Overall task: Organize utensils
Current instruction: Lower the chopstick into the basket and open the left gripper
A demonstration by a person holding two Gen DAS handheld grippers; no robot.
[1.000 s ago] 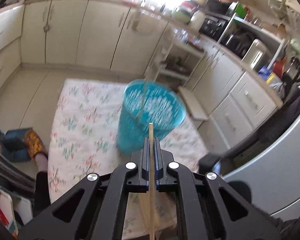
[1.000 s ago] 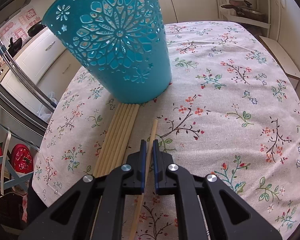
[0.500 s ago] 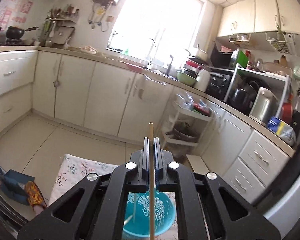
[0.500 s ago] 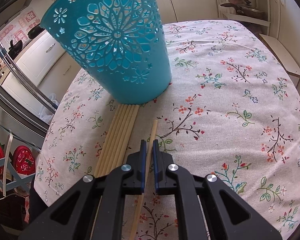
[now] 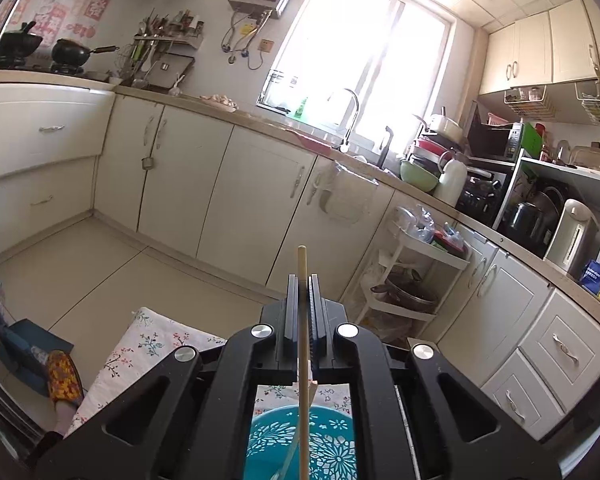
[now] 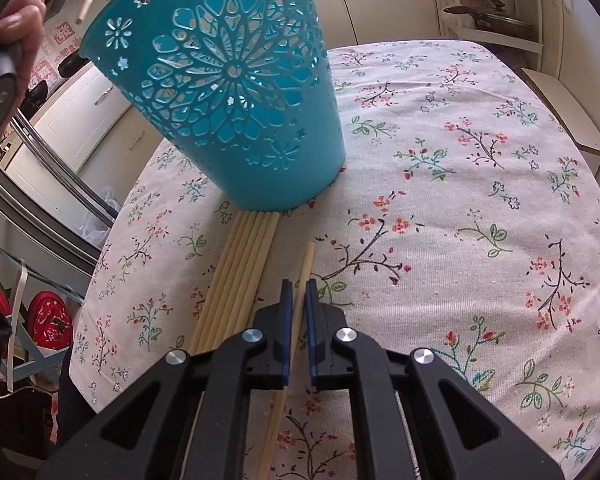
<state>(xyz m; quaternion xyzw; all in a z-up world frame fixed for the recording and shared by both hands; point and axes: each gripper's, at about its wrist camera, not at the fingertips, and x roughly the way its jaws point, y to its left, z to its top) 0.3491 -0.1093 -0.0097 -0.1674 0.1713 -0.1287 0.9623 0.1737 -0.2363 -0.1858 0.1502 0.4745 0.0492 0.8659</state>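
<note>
Left wrist view has the left gripper (image 5: pixel 302 280) clamped on a single chopstick (image 5: pixel 302 344), held upright so the camera mostly looks across the kitchen at the cabinets (image 5: pixel 188 184) and window. The lower end of that stick goes down into the open mouth of the teal basket (image 5: pixel 332 448), which sits right below the jaws, so I'd say this one is basically mid-drop. There's at least one other stick leaning inside the basket already, hard to count more than that.

From the right wrist view, the right gripper (image 6: pixel 296 286) is low over the flowery tablecloth (image 6: pixel 460 184), near edge of the table, with its jaws either side of a loose chopstick (image 6: pixel 300 292) lying flat. There's a sliver of gap on both sides, so they look closed down around it but not squeezing yet, honestly can't tell if it's gripped. Just left of it is a neat bundle of chopsticks (image 6: pixel 240 276), tips running up to the basket's base.

So progress-wise: early. A stick or two in the basket, one going in, one lined up, and roughly half a dozen left on the table. The person's left hand (image 6: pixel 20 28) shows at the far left, high up beside the basket rim.
</note>
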